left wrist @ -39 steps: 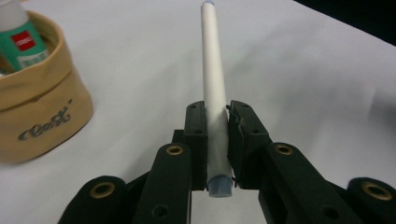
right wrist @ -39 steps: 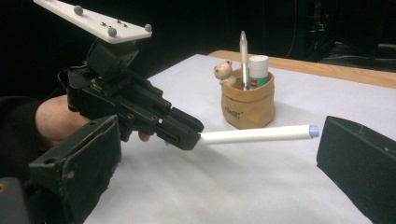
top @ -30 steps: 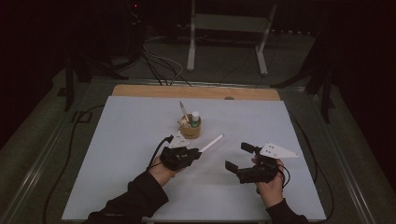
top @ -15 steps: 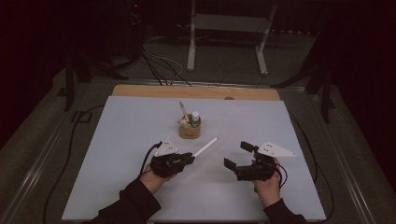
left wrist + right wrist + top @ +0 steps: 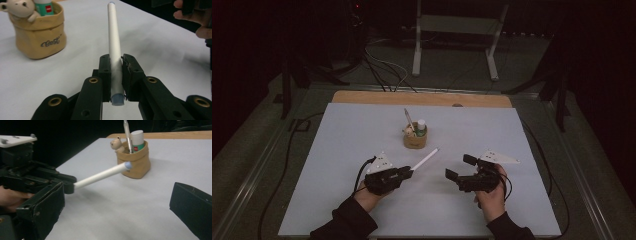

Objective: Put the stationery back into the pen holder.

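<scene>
My left gripper [image 5: 408, 172] [image 5: 116, 63] is shut on a white marker [image 5: 425, 159] [image 5: 113, 37] with bluish-grey end caps. The marker sticks out forward and to the right, just above the white tabletop [image 5: 337, 150]. Beyond its tip stands a tan pouch [image 5: 415, 138] [image 5: 37, 35] [image 5: 136, 163] holding a bear figure, a glue stick and a grey pen [image 5: 127, 135]. My right gripper [image 5: 460, 167] [image 5: 117, 207] hovers low at the right, jaws wide apart and nothing between them. The right gripper view looks across at the left gripper [image 5: 68, 185] and the marker [image 5: 100, 176].
A wooden strip [image 5: 422, 98] runs along the table's far edge. Cables [image 5: 287, 165] trail down the left side and a metal stand [image 5: 417, 50] rises behind the table. A person's hand [image 5: 190, 17] shows at the upper right of the left gripper view.
My left hand has drawn back toward the near left with the marker in its jaws, so the marker tip is farther from the pouch. The right gripper has stayed put.
</scene>
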`<state>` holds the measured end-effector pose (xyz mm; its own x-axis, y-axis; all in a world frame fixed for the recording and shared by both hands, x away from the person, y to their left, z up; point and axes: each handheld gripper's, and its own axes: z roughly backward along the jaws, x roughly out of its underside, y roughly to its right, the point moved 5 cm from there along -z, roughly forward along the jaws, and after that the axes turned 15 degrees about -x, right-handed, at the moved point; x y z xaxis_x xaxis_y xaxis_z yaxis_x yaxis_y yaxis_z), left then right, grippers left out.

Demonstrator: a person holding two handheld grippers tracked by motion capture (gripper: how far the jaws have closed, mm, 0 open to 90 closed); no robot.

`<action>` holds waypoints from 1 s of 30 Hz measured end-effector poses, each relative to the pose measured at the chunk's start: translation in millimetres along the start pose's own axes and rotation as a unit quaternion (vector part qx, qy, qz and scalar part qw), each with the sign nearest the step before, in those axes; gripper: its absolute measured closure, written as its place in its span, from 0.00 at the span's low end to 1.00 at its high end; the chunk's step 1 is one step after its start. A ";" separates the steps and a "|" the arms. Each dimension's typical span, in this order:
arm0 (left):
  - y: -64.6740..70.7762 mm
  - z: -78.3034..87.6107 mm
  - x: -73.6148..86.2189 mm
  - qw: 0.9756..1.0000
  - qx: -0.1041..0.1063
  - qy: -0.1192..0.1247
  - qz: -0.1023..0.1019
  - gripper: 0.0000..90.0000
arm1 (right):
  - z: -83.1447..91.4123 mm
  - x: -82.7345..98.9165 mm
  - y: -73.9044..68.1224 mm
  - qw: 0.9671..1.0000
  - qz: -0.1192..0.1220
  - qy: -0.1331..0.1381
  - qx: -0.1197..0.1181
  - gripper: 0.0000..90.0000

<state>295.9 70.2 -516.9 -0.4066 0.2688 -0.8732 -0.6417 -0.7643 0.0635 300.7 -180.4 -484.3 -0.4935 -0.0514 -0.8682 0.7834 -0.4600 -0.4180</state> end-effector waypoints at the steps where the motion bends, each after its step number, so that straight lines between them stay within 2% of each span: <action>1: -0.6 0.7 1.0 1.000 -0.004 0.001 0.000 0.88 | -0.6 0.2 0.1 1.000 0.000 -0.001 0.002 0.00; 7: -2.7 4.4 7.2 1.000 0.001 0.007 0.002 0.88 | -6.3 1.4 0.2 1.000 -0.019 0.008 0.001 0.00; 8: -3.1 5.2 7.8 1.000 0.000 0.010 0.000 0.88 | -9.5 2.2 -0.6 0.999 -0.035 0.022 -0.002 0.00; 10: -4.1 7.2 8.5 1.000 -0.003 0.012 -0.001 0.88 | -12.1 2.8 -1.0 0.998 -0.045 0.040 0.002 0.00; 12: -4.7 8.3 8.5 1.000 -0.003 0.016 0.000 0.88 | -13.6 3.1 -1.2 0.998 -0.053 0.043 -0.003 0.00; 14: -6.1 11.2 8.3 1.000 -0.005 0.021 0.001 0.88 | -17.9 4.0 -1.1 0.996 -0.070 0.055 -0.020 0.00; 18: -5.7 12.2 8.3 1.000 -0.003 0.024 0.001 0.88 | -20.1 1.9 -0.5 0.995 -0.068 0.069 -0.026 0.00; 24: -3.4 10.2 8.6 1.000 -0.003 0.025 0.001 0.88 | -22.3 -1.4 1.4 0.993 -0.094 0.070 -0.032 0.00; 25: -2.2 9.0 8.8 1.000 -0.001 0.026 0.003 0.88 | -23.2 -0.9 1.6 0.991 -0.109 0.067 -0.037 0.00; 26: -1.5 8.4 8.8 1.000 -0.002 0.025 0.002 0.88 | -26.0 1.5 2.8 0.987 -0.147 0.054 -0.041 0.00; 28: 0.4 7.4 8.8 1.000 0.001 0.026 0.002 0.88 | -29.6 2.5 4.2 0.982 -0.179 0.052 -0.037 0.00; 29: 1.4 6.9 9.0 1.000 0.000 0.025 0.000 0.88 | -30.8 3.2 4.3 0.979 -0.193 0.055 -0.044 0.01; 30: 1.4 6.9 9.0 1.000 0.000 0.025 0.000 0.88 | -30.8 3.2 4.3 0.979 -0.193 0.055 -0.044 0.01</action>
<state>286.9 75.6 -521.4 -0.3739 0.2391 -0.8961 -0.6412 -0.7647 0.0635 314.2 -155.2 -497.1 -0.7197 0.2085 -0.6623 0.5785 -0.3473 -0.7380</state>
